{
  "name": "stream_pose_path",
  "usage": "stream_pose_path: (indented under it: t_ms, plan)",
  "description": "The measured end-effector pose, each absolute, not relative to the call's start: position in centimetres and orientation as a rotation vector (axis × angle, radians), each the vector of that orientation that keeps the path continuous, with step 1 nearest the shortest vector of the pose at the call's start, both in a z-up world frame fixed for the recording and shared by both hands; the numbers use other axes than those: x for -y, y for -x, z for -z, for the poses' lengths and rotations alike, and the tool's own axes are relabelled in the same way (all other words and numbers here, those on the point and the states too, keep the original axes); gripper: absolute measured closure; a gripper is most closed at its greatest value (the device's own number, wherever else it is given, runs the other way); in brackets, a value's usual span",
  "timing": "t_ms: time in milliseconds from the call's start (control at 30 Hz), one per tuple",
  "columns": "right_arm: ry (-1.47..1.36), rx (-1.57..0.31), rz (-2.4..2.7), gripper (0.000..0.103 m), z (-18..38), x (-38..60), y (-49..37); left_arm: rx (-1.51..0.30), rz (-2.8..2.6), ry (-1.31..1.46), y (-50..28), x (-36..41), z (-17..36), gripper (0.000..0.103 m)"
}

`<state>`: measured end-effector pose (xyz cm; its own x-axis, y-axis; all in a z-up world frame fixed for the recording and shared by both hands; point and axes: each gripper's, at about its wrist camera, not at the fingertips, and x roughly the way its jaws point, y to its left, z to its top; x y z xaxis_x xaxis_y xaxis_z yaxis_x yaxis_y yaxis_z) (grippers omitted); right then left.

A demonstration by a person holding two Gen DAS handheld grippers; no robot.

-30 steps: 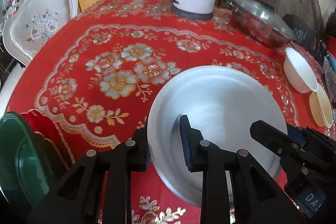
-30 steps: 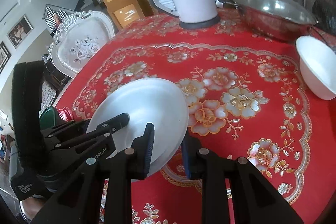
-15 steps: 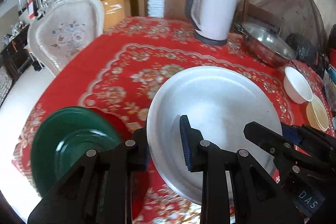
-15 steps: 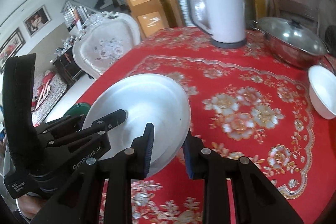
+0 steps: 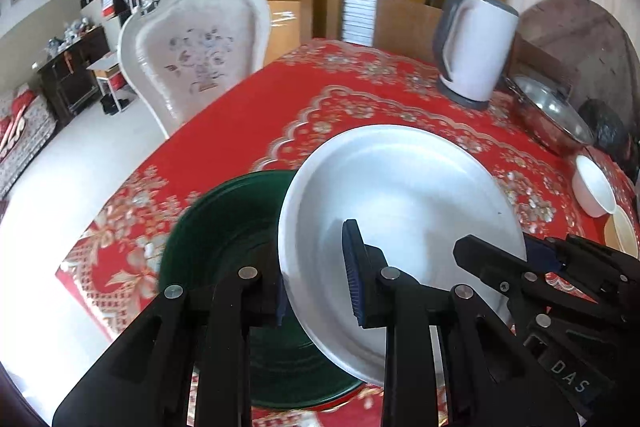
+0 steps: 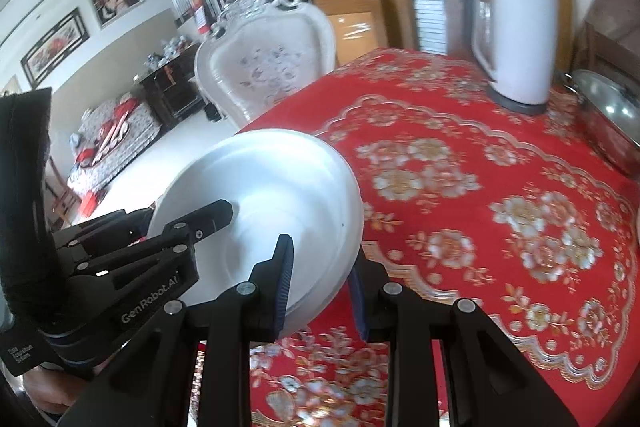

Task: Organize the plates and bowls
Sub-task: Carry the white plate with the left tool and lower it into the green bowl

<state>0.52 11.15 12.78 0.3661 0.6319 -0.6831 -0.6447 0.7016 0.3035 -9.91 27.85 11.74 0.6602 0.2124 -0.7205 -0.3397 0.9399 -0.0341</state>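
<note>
1. White plate (image 5: 400, 211), tilted, is pinched at its near rim by the left claw (image 5: 316, 297) and the right claw (image 6: 320, 289) (opposite edges).
2. Green plate (image 5: 224, 227) lies on the bench (image 5: 360, 99) at 8 o'clock, partly beneath it.

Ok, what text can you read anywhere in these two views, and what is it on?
"DAS": on the right gripper body, seen in the left wrist view.
"GenRobot.AI": on the left gripper body, seen in the right wrist view.
Small white label lower on that body: too small to read.
Red papers by the stairs: blurred.
</note>
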Motion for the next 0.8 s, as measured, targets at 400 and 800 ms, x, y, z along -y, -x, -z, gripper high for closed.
stream_pose_path:
  t_ms: [400,800]
  plan:
    - [0.105,-0.901,-0.877,0.076,-11.7,-15.6,1.6,-0.829,-0.357,0.236,12.3,-31.3,-9.4,0.079]
    - [0.138,-0.917,-0.882,0.076,-11.3,-17.3,2.4,-0.838,-0.364,0.260,12.7,-32.4,-8.4,0.079]
